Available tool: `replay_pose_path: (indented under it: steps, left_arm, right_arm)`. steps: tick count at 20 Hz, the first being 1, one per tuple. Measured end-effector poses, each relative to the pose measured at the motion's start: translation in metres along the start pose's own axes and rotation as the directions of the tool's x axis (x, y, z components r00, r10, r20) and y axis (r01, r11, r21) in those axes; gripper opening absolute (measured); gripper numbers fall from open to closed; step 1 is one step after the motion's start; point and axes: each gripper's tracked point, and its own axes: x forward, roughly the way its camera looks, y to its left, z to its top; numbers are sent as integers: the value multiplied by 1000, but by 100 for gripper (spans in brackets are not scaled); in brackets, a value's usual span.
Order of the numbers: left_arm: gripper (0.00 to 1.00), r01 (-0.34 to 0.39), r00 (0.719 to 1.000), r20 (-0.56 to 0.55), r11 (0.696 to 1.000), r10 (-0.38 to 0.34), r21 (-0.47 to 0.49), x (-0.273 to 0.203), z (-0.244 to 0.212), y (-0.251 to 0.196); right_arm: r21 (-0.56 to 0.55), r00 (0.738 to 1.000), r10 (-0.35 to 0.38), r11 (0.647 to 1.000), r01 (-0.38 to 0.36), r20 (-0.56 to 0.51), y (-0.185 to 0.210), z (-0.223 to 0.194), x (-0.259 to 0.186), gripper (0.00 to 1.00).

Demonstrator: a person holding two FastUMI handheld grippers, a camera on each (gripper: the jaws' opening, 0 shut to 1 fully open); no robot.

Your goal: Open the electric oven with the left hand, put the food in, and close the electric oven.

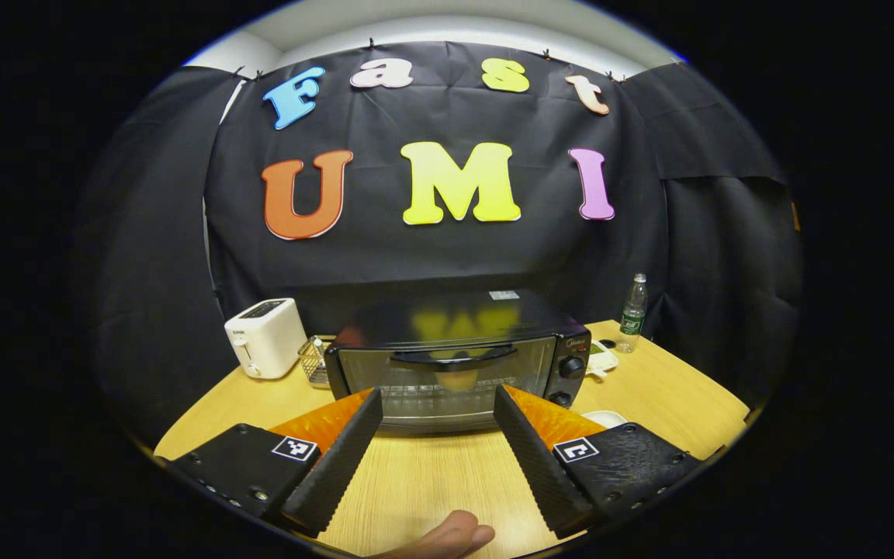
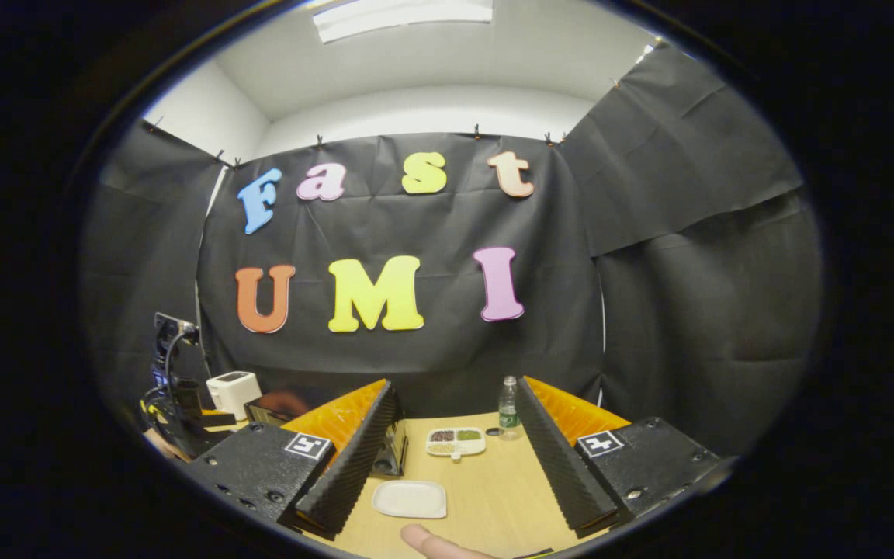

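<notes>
Both jaws wide — oven (image 1: 455, 361) ahead.

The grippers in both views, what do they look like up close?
Each has two long wedge-shaped fingers with ridged inner faces. The left gripper and the right gripper both sit on black bolted blocks, each carrying a square black-and-white marker. A bare fingertip shows below.

Readable text is scarce. Oven (image 1: 455, 365) has a small brand mark on its front panel, upper right above the knobs, too small to read. White sticker on the oven top, far side, is illegible. Toaster (image 1: 265, 338), far left, has a tiny dark mark on its front, unreadable. Bottle (image 1: 633, 314), far right, has a green label, print too small. Left gripper (image 1: 435, 411) and right gripper (image 2: 455, 427) bodies carry square black-and-white markers, with no letters.
</notes>
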Motion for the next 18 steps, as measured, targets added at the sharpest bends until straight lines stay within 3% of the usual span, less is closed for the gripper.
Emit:
replay_pose_path:
  steps: [5, 6, 7, 9, 10, 11, 12, 13, 17, 18]
  left_arm:
    - [95, -70, 995, 69, 998, 70, 2, -45, 34, 13]
    - [95, -80, 994, 72, 997, 80, -3, -55, 37, 16]
    - [95, -87, 993, 79, 996, 87, -9, -65, 43, 17]
    - [95, -91, 991, 93, 996, 93, -23, -89, 53, 16]
    - [95, -88, 989, 120, 996, 91, -25, -100, 61, 15]
    - [95, -87, 985, 145, 996, 89, -25, -111, 71, 14]
    - [95, -84, 982, 168, 996, 88, -26, -123, 79, 13]
    - [95, -81, 979, 186, 996, 84, -27, -133, 86, 10]
    - [94, -70, 962, 262, 998, 70, -10, -169, 108, 1]
    - [94, -80, 957, 280, 997, 80, -9, -178, 113, 1]
  right_arm:
    - [0, 1000, -24, 1000, 24, 10, -7, 8, -14, 94]
    - [0, 1000, -28, 1000, 28, 13, -8, 10, -17, 100]
    - [0, 999, -31, 1000, 31, 15, -8, 11, -20, 94]
    - [-3, 1000, -23, 1000, 23, 20, -6, 11, -26, 100]
    - [-6, 1000, -22, 1000, 22, 21, -6, 12, -28, 94]
    - [-11, 1000, -20, 1000, 20, 21, -7, 10, -30, 100]
    - [-11, 1000, -16, 1000, 16, 20, -6, 10, -31, 94]
    - [-11, 1000, -15, 1000, 15, 17, -7, 8, -32, 100]
    - [-12, 1000, -19, 1000, 20, 16, -11, 6, -36, 94]
    - [-16, 1000, -20, 1000, 21, 14, -12, 4, -38, 100]
